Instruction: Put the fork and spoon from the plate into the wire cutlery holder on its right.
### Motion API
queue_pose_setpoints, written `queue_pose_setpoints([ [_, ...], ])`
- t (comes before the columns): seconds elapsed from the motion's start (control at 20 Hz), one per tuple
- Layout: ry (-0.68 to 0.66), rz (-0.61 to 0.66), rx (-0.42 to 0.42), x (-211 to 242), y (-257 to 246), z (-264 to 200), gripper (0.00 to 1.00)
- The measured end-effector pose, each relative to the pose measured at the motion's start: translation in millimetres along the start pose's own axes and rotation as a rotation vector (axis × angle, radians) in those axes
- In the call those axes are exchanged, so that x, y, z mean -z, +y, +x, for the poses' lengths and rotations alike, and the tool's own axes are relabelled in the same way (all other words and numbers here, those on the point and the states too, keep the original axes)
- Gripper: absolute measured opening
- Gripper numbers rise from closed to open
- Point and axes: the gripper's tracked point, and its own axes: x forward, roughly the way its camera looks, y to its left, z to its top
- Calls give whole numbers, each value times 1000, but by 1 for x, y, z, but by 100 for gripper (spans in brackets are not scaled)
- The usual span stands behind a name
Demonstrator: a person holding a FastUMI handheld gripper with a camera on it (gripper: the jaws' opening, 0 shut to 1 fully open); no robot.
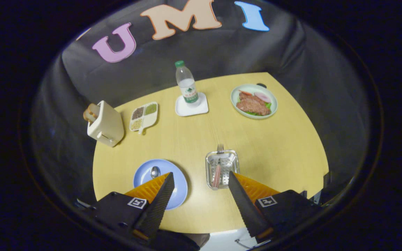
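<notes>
The tool (199, 181) hangs above the near side of the table (274, 150) with its fingers spread wide and nothing between them. The fork (217, 167) already lies in the wire cutlery holder (222, 168), its tines poking over the far rim and its handle end resting on the near rim. The spoon (155, 172) lies on the blue plate (178, 184), just left of the holder, and one finger partly covers the plate.

So the spoon looks to be what is left. I'd say the trouble starts there: it lies flat on a smooth plate, so fingers closing from above could slide off it or push it along the plate. A hard press might tip or shove the plate toward the holder. Dropping the spoon in carelessly could also knock the fork, whose ends overhang the holder's rims.
</notes>
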Motion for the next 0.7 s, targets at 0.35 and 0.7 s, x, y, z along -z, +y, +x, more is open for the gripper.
queue_pose_setpoints([
  [0.35,-250,91,-4,5,50,-23,98],
  [0.7,-298,83,0,70,110,10,98],
])
